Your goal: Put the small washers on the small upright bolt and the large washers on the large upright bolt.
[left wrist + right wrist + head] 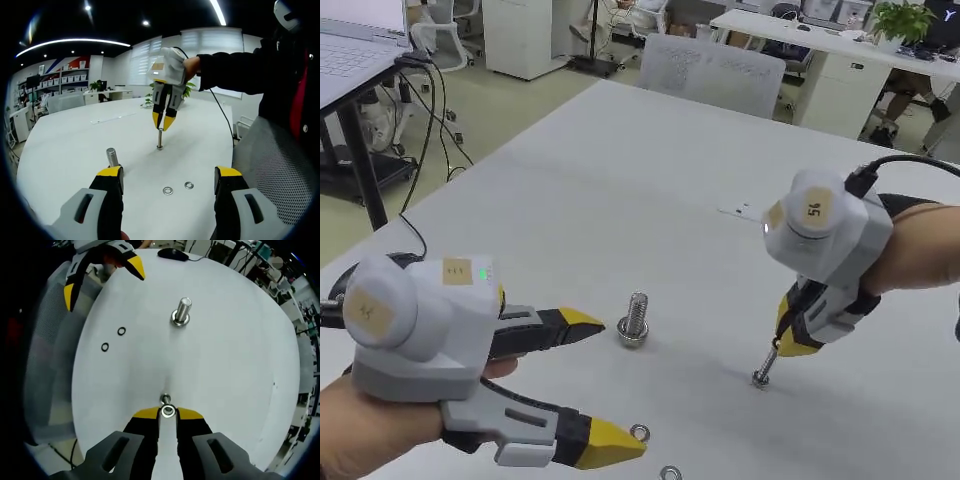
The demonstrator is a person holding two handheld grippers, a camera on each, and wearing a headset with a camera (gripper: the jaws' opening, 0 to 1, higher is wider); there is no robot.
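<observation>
Above small bolt [165, 399] | right hand-held gripper [168, 416] pinches washer [167, 411] | left hand-held gripper [169, 173] spread near table [620, 180] edge

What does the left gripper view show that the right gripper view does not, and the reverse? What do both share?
Left gripper view: the right gripper from the side, tips at the top of the small upright bolt, its whole shaft visible, and a dark sleeve.
Right gripper view: from above, a small washer pinched between its own tips over that bolt, the open left gripper, and a black mouse at the far edge of the table.
Both: the large upright bolt, two loose washers, the same table.
</observation>
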